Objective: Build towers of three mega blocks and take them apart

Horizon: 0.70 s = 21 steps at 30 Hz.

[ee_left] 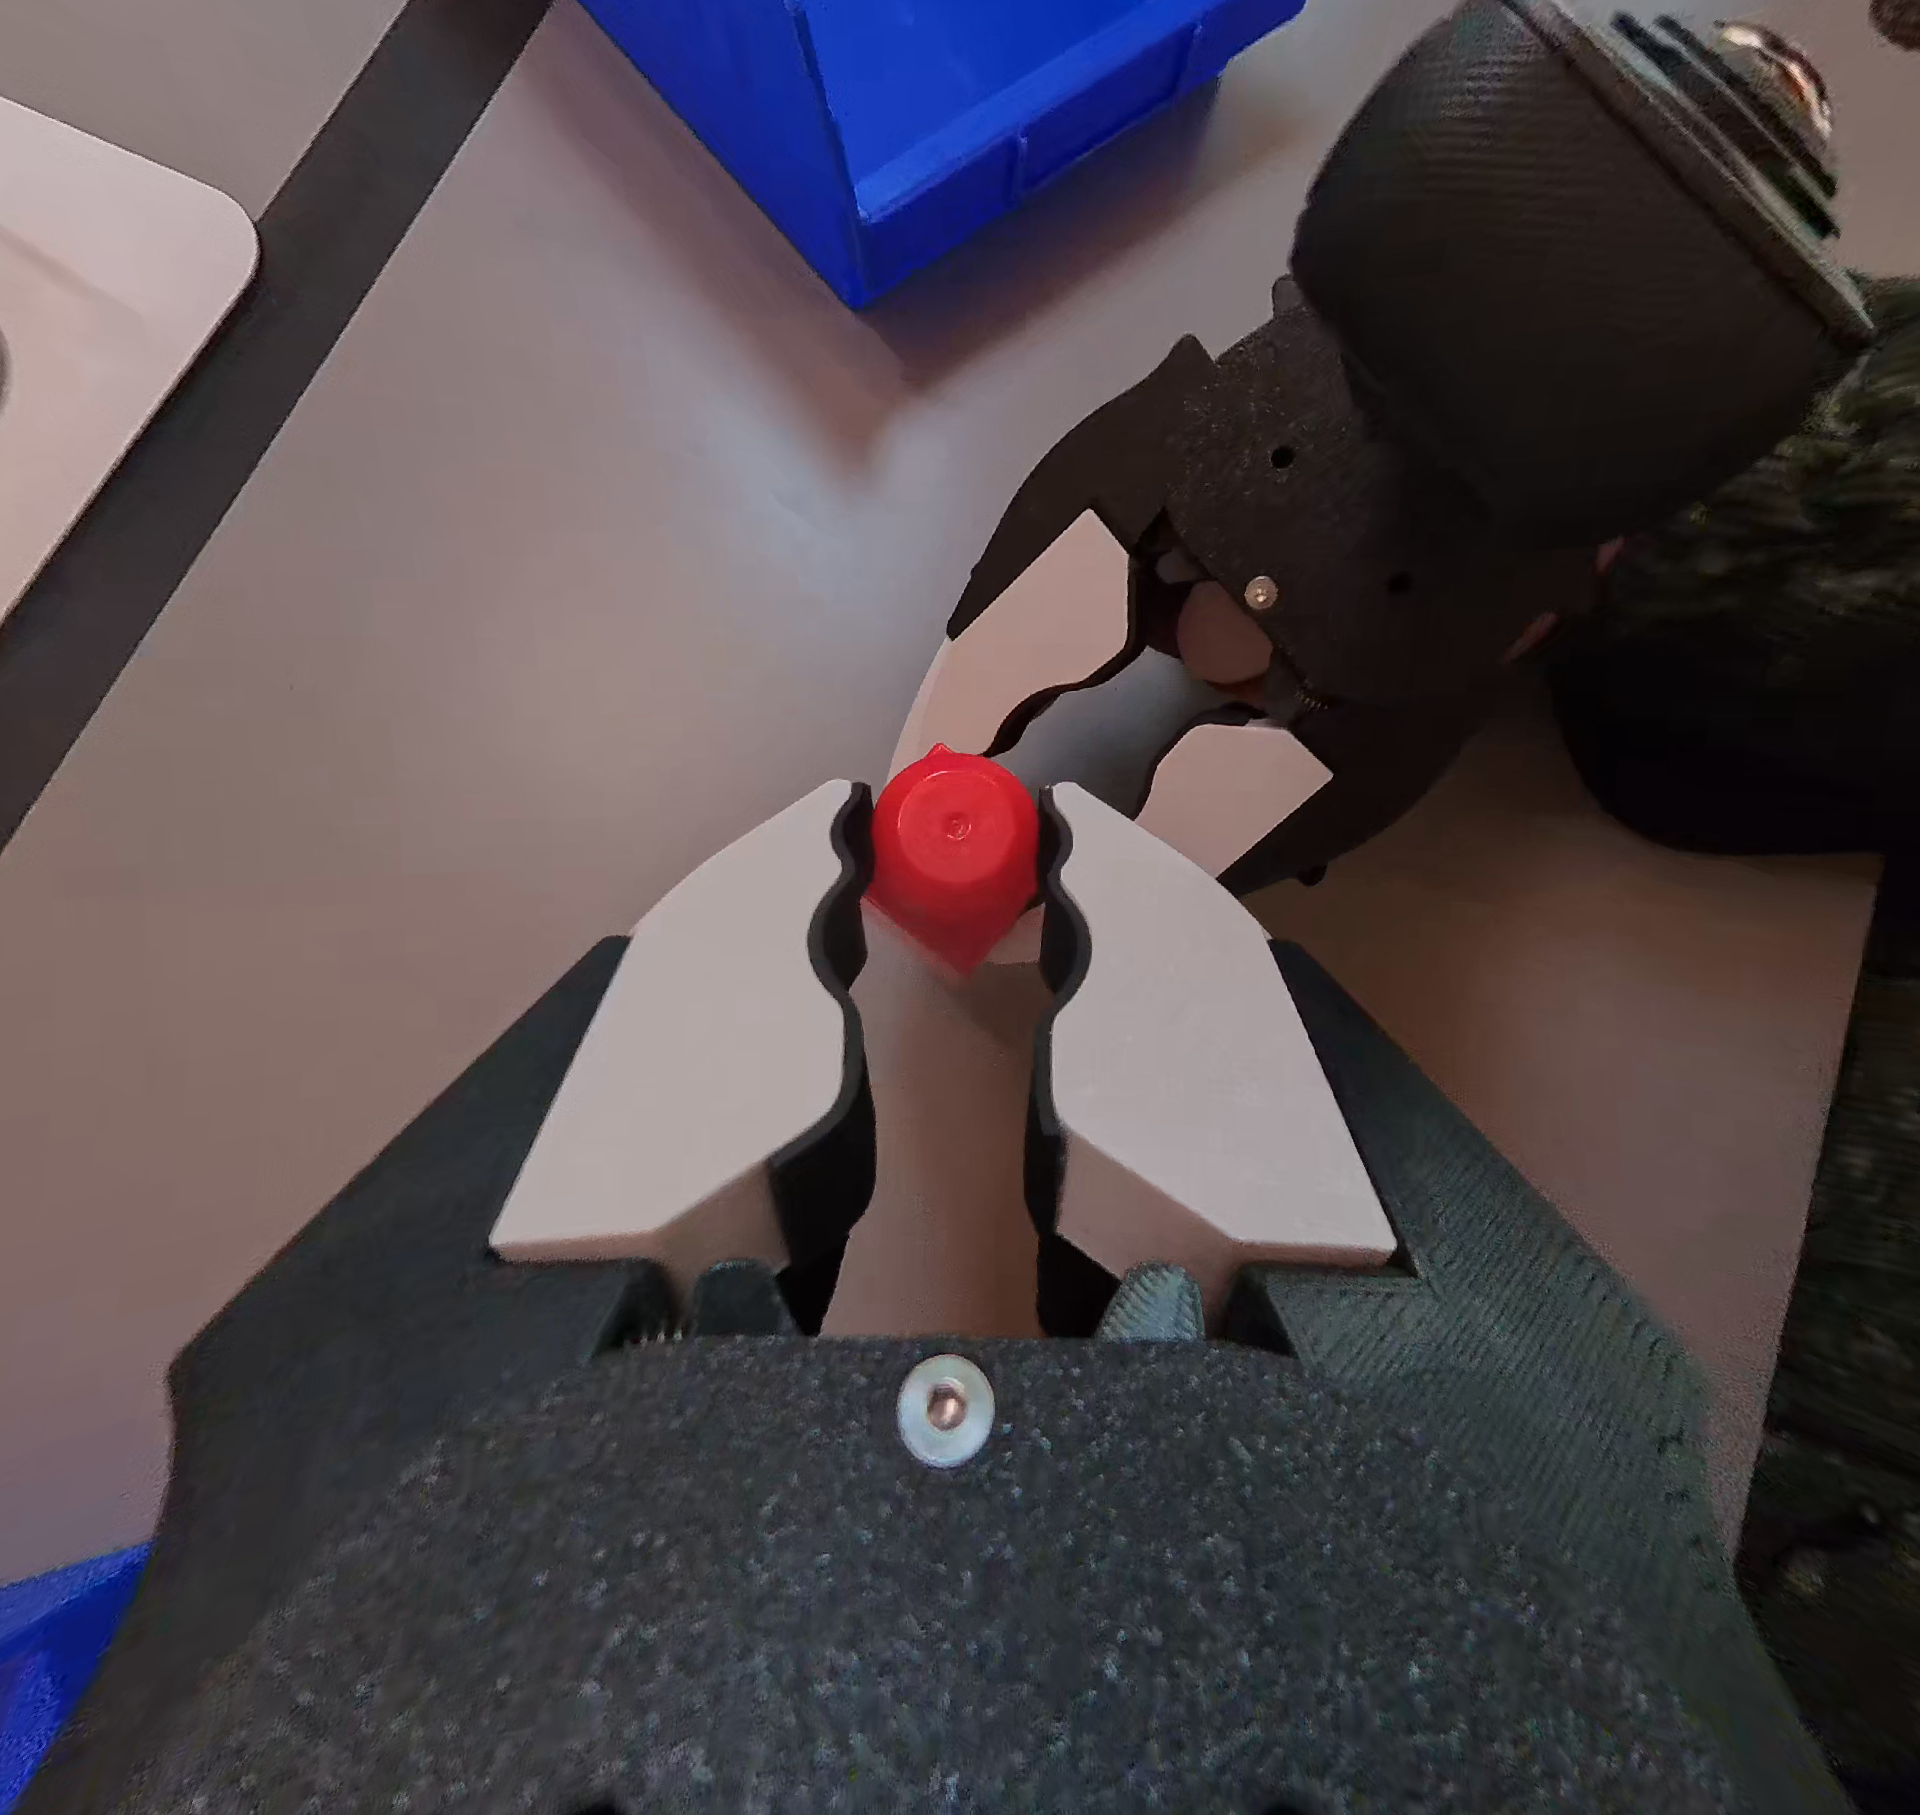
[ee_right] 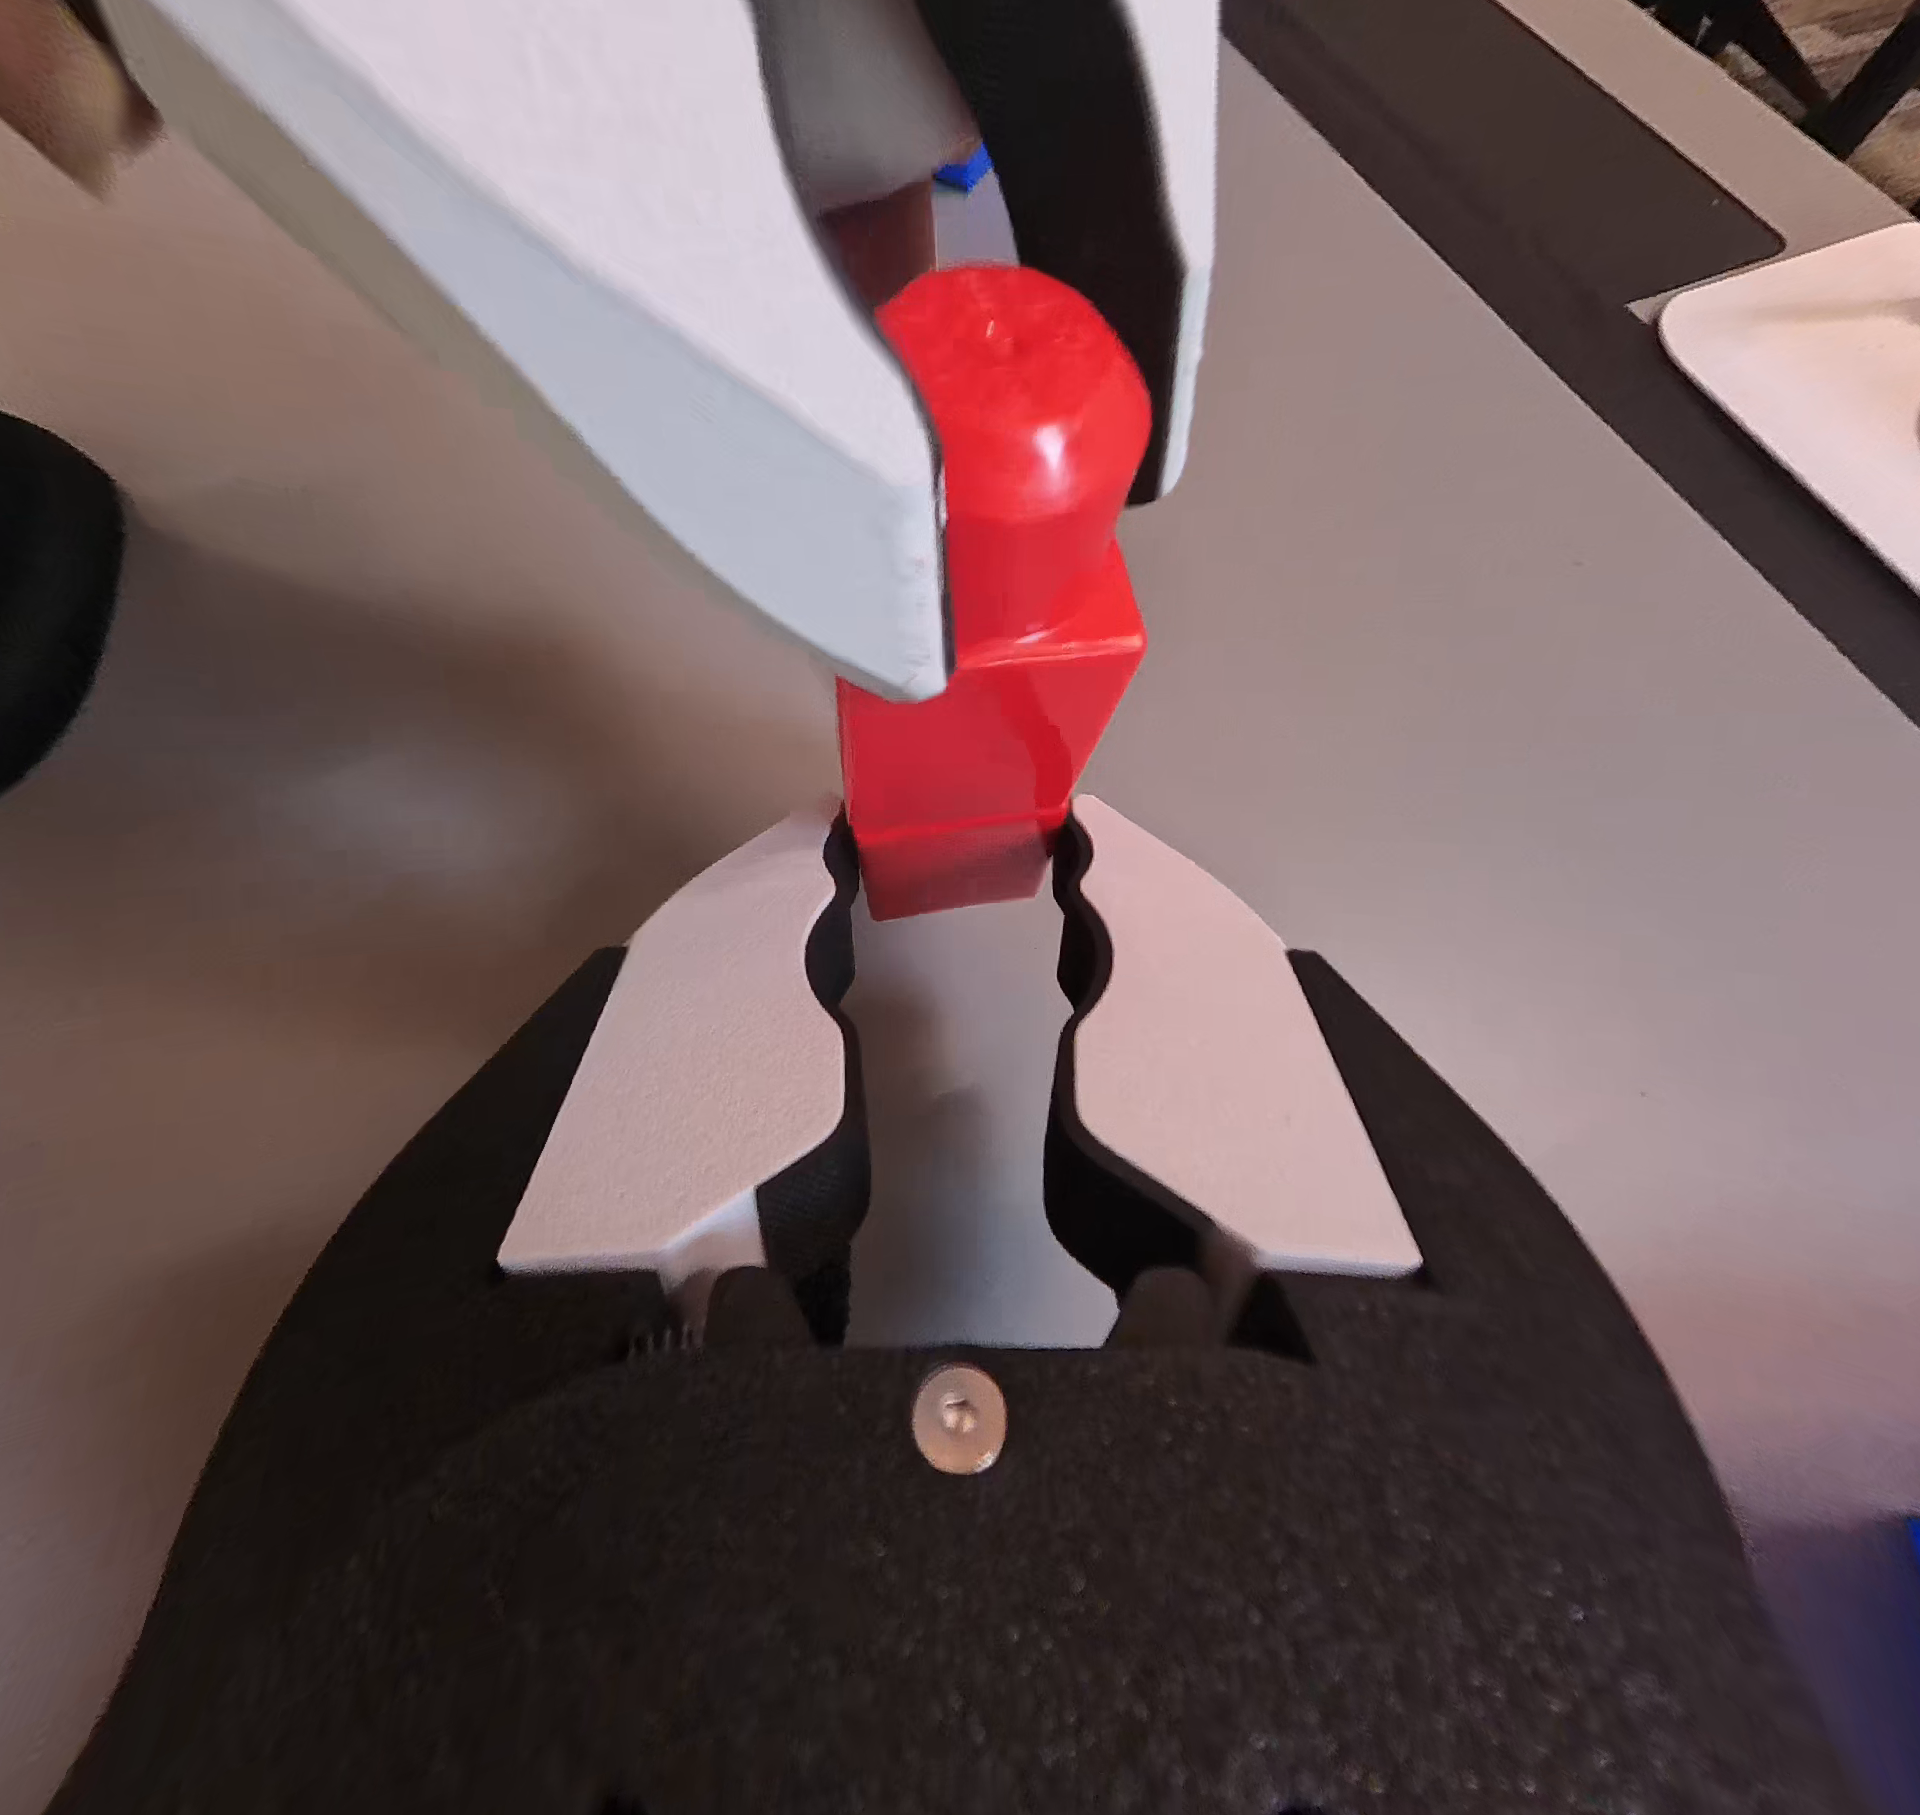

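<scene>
A red mega block piece [ee_left: 940, 866] stands upright over the grey table [ee_left: 520, 726], with a round stud on top. In the right wrist view [ee_right: 997, 726] a seam crosses its body low down, so it may be two stacked red blocks. My left gripper [ee_left: 951, 830] comes down from above and is shut on the stud; it fills the top of the right wrist view [ee_right: 1039, 518]. My right gripper [ee_right: 956, 861] is shut on the base of the red piece. It reaches in from the right in the left wrist view [ee_left: 1039, 778].
An empty blue bin [ee_left: 935, 103] stands on the table beyond the block. A white pad [ee_left: 104, 311] lies past a dark strip [ee_left: 312, 207] and also shows in the right wrist view [ee_right: 1818, 394]. A dark sleeve [ee_left: 1766, 674] is at the right. Blue plastic [ee_left: 52, 1640] shows at the lower left. The tips of one gripper are about 7 cm away from the tips of the other.
</scene>
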Tool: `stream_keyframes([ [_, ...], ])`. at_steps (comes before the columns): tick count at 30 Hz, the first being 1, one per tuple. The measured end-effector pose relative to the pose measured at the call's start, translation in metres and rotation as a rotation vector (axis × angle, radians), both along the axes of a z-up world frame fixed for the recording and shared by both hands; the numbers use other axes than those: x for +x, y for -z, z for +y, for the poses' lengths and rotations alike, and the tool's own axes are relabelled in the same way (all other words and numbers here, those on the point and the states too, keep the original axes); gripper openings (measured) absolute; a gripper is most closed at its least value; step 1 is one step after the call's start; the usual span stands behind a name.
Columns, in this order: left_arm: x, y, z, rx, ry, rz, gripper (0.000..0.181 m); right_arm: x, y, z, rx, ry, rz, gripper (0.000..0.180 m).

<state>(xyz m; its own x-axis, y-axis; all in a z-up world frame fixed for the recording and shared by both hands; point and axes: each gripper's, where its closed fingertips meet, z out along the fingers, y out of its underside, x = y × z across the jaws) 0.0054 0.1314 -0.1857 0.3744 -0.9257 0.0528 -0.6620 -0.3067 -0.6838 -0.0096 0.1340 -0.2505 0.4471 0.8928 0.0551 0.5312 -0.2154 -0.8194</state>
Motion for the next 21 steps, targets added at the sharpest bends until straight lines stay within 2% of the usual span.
stream_keyframes([
  [8, 0.004, -0.002, 0.005, -0.030, -0.016, -0.081, 0.031, -0.001, -0.001, 0.000, -0.056, 0.008, 0.067, 0.036],
  [15, 0.012, -0.018, 0.007, 0.031, -0.022, -0.144, 0.030, -0.002, -0.016, -0.002, -0.086, 0.012, 0.185, 0.036],
  [17, 0.014, -0.023, 0.003, 0.056, 0.026, -0.176, 0.030, -0.003, -0.023, -0.004, -0.088, -0.012, 0.212, 0.036],
  [21, 0.020, -0.042, -0.014, 0.108, 0.175, -0.289, 0.060, -0.002, -0.041, -0.014, -0.033, -0.091, 0.264, 0.037],
])
